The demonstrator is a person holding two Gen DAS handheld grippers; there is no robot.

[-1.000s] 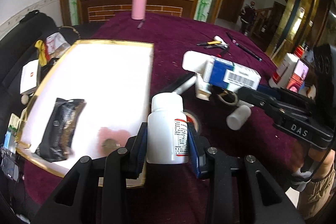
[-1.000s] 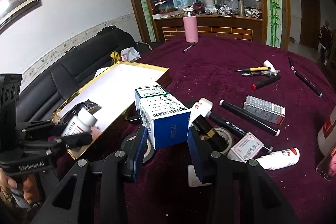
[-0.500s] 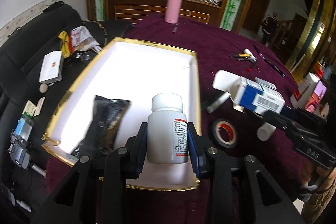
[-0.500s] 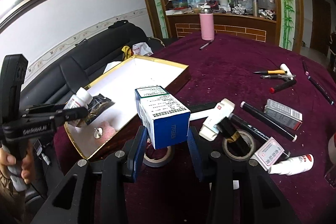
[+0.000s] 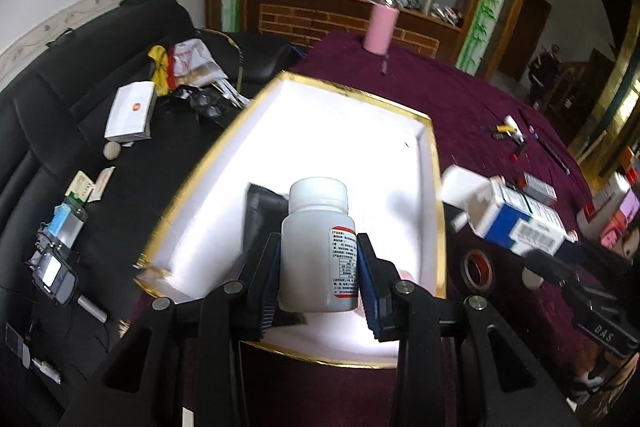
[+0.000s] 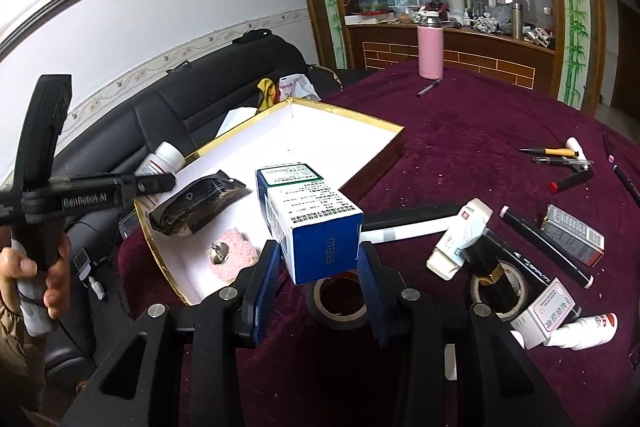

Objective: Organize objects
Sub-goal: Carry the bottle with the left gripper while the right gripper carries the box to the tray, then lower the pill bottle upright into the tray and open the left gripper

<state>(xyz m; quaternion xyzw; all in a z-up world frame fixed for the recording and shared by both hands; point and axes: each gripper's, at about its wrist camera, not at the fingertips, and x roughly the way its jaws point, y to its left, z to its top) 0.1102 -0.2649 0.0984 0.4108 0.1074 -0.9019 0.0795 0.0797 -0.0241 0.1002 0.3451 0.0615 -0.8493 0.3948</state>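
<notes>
My left gripper [image 5: 319,245] is shut on an upright white pill bottle [image 5: 318,247] and holds it over the near end of a white gold-rimmed box [image 5: 352,95]. A black foil packet [image 5: 262,215] lies in the box just behind the bottle. My right gripper [image 6: 318,253] is shut on a blue-and-white carton [image 6: 312,219] above the maroon table, just right of the box's near corner [image 6: 160,259]. The right wrist view shows the left gripper [image 6: 160,181] with the bottle [image 6: 162,159] at the box's left side. A pink fluffy item [image 6: 234,255] also lies inside.
A black tape roll [image 6: 340,301] sits under the carton, with a second roll [image 6: 500,283], markers, tubes and small cartons to the right. A pink flask [image 6: 430,43] stands at the far table edge. A black sofa [image 5: 80,147] strewn with small items lies left of the box.
The left gripper has carried the bottle leftward from the box's right rim to over its inside. The right gripper has drifted with the carton toward the box.
</notes>
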